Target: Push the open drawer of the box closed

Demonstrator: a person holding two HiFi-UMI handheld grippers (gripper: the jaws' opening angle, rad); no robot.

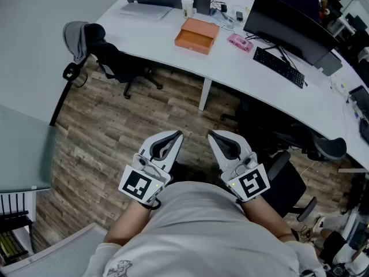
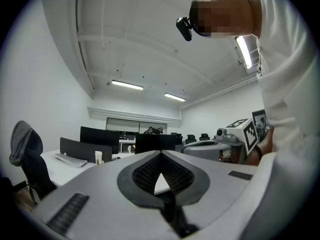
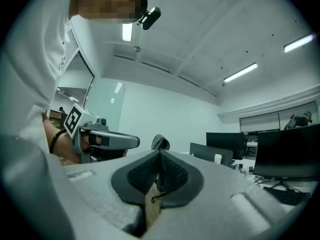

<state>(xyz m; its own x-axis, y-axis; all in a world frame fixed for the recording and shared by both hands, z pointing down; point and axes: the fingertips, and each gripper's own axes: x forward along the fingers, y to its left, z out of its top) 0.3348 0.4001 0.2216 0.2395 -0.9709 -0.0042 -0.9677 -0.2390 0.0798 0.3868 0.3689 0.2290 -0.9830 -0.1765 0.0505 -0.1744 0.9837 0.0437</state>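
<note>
Our left claw [image 1: 176, 135] and right claw [image 1: 211, 135] are both closed and empty, well apart from the orange box [image 1: 202, 27] on the white desk [image 1: 155, 36]; its drawer [image 1: 193, 42] looks light and stiff, so we'd push squarely on its front.

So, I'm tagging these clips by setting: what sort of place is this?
Most likely an open-plan office: a long white desk with a monitor and keyboard, and a swivel chair beside it.
</note>
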